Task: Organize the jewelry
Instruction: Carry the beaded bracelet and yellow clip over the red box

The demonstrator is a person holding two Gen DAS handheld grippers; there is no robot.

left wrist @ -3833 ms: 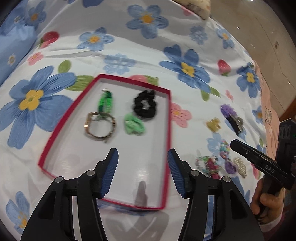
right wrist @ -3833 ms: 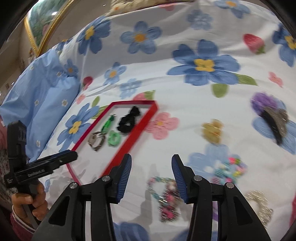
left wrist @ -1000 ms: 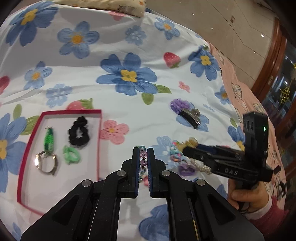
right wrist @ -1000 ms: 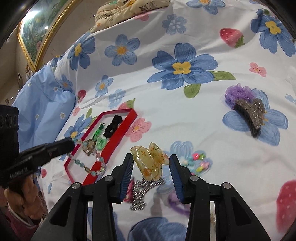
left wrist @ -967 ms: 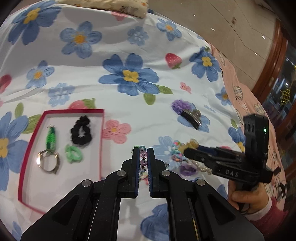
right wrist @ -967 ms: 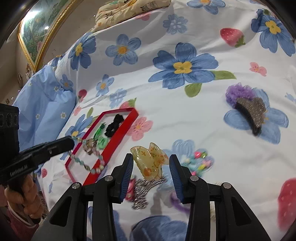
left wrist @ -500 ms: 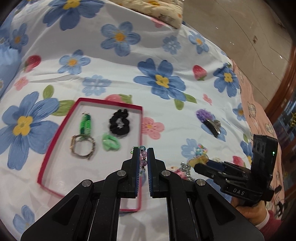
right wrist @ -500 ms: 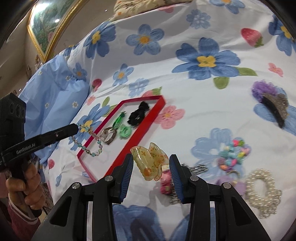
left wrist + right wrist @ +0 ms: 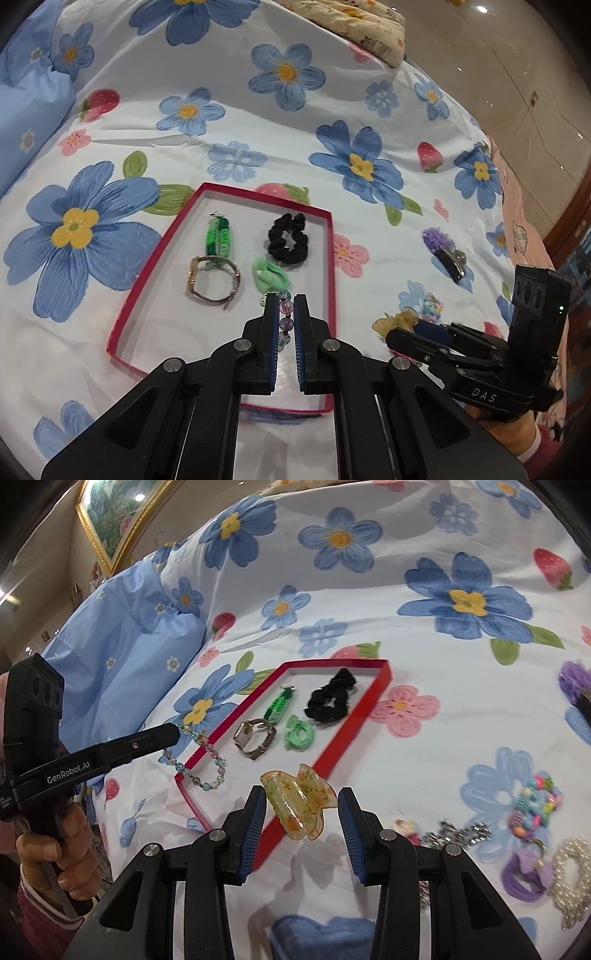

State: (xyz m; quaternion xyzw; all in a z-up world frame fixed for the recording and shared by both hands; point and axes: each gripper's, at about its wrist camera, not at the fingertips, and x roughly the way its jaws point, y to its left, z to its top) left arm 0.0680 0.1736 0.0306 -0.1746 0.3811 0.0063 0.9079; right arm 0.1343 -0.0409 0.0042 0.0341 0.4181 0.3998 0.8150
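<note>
A red-rimmed white tray lies on the flowered bedsheet. It holds a green woven band, a gold watch, a light green tie and a black scrunchie. My left gripper is shut on a glass-bead bracelet, which hangs over the tray's near part. Pinched between the pads of my right gripper is a translucent yellow claw clip, held just right of the tray's near edge.
Loose jewelry lies right of the tray: a purple flower clip, a colourful bead bracelet, a silver chain, a purple tie and a pearl bracelet. A blue pillow sits left. A hand grips each tool.
Both grippers swung left toward the tray. The beaded bracelet now hangs over the tray instead of the sheet beside it, and the yellow clip has come to the tray's near right edge.
</note>
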